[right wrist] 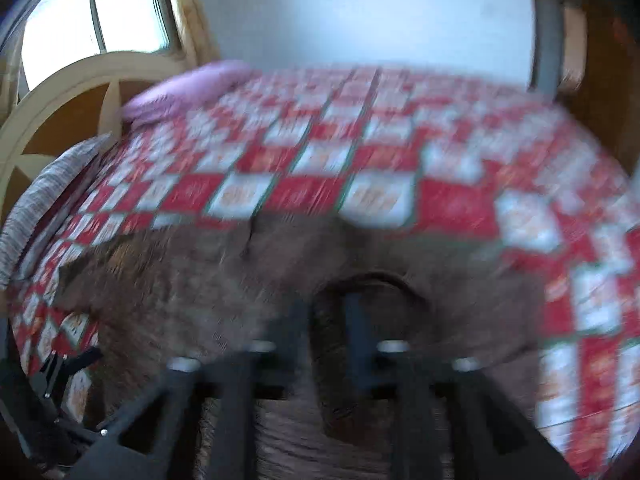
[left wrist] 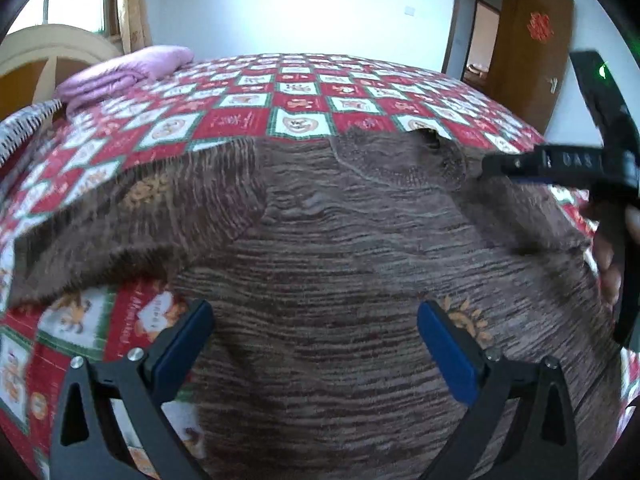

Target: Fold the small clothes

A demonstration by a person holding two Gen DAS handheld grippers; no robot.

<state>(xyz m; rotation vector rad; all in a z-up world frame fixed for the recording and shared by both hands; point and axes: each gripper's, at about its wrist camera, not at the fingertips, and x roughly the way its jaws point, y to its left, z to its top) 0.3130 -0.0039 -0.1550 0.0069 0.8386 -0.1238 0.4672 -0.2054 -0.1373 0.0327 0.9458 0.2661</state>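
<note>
Though spread flat across near side of red-and-white patchwork bedspread (left wrist: 296, 116), brown striped fuzzy knit sweater (left wrist: 340, 248): soft, light, floppy. Best pinched at left sleeve. Left gripper (left wrist: 314, 340) wide, empty; right gripper (right wrist: 326, 340) narrow, blurred, grip unclear.

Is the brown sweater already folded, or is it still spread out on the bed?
Mostly spread: the brown sweater lies flat on the checkered bedspread, one sleeve stretched sideways.

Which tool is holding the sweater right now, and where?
The right tool grips the brown sweater beside the neckline. The left tool is open, holding nothing.
</note>
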